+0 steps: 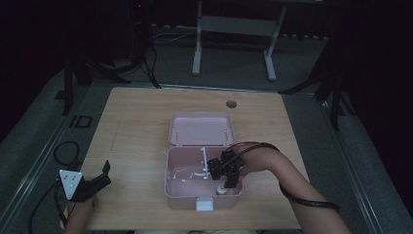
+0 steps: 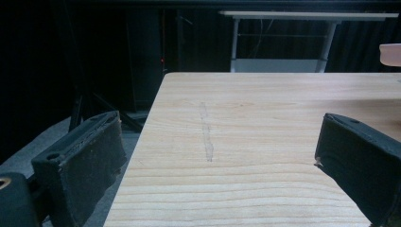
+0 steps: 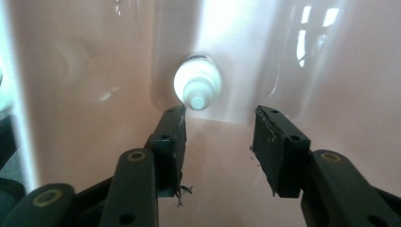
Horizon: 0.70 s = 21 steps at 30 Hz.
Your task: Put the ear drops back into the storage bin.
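A pink plastic box [image 1: 179,194] stands open on the wooden table [image 1: 136,122], its lid [image 1: 201,129] leaning back. My right gripper [image 1: 229,184] reaches down into the box's right part and is open, nothing between its jaws. Just beyond its fingertips stands a small white bottle [image 3: 197,87], seen from the top against the pink box wall [image 3: 94,71]; in the high view the white bottle [image 1: 220,190] sits by the front right corner. My left gripper [image 1: 103,174] rests at the table's front left edge, open and empty [image 2: 215,156].
A white clasp [image 1: 204,204] juts from the box's front. White dividers [image 1: 203,161] and clear items lie inside the box. A grommet hole [image 1: 231,104] is at the table's far side. Desk legs [image 1: 197,44] and cables [image 1: 65,151] are on the floor around.
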Available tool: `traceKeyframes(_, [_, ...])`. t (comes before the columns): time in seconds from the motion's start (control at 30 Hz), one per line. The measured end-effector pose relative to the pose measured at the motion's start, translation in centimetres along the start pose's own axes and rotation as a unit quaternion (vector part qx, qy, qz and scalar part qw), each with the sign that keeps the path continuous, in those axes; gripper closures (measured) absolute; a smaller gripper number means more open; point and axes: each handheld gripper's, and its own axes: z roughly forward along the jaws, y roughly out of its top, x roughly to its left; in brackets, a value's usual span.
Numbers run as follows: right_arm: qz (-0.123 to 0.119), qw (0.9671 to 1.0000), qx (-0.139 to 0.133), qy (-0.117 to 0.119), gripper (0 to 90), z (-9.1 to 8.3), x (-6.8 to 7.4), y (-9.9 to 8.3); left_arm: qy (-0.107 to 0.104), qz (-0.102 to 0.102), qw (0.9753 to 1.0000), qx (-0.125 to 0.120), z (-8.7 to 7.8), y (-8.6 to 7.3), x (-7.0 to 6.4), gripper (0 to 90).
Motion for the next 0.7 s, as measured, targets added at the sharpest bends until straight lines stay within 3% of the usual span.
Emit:
traceKeyframes(0.27, [0.008,0.9985,-0.046,-0.030,48.9,-3.3,0.6,-1.3,0.000,0.000,1.0000,0.000,0.0,0.0,0.0,2.4])
traceKeyframes(0.4, [0.024,0.9966,-0.068,-0.040,46.3,-4.7,0.9,-2.4,0.000,0.000,1.0000,0.001,0.0,0.0,0.0,2.4])
traceKeyframes(0.7, [0.061,0.9913,-0.101,-0.060,40.7,-5.9,1.1,-5.5,0.001,0.000,1.0000,-0.001,0.0,0.0,0.0,2.3])
